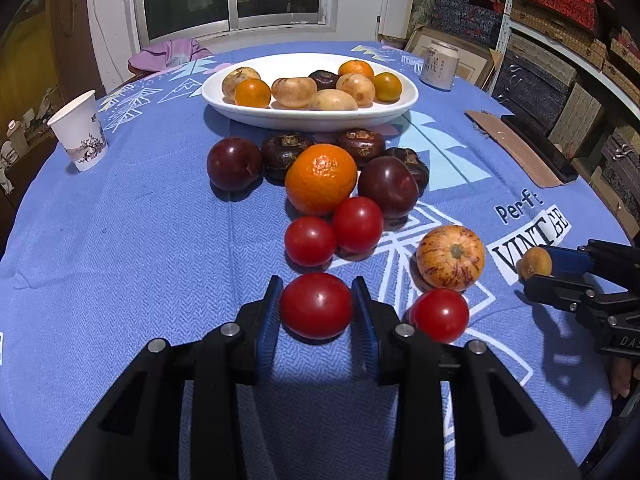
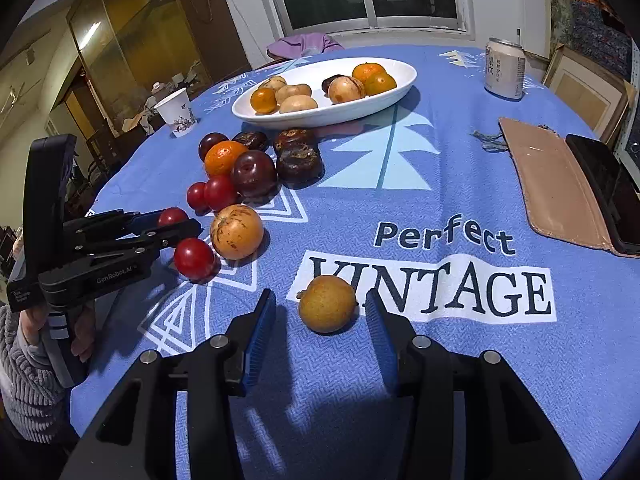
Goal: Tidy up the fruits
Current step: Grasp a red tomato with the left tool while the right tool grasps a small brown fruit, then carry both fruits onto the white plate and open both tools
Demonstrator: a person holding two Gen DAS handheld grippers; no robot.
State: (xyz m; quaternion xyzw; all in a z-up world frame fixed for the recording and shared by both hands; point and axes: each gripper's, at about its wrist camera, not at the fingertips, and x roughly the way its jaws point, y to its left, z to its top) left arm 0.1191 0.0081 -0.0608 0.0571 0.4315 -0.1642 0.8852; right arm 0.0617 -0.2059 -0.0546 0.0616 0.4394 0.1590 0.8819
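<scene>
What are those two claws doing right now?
Left gripper shut on a tomato. Right gripper open around a small yellow fruit. Nothing blocks the plate.

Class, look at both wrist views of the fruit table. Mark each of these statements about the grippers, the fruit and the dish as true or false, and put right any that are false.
1. The left gripper has a red tomato between its pads. True.
2. The right gripper is clamped tight on the small yellow-brown fruit. False: the fruit lies between its pads, with a gap showing on each side.
3. The white dish holds no fruit. False: several orange, tan and dark fruits lie in it.
4. A paper cup stands upright on the blue tablecloth. True.
5. The drink can lies on its side. False: it stands upright.
</scene>
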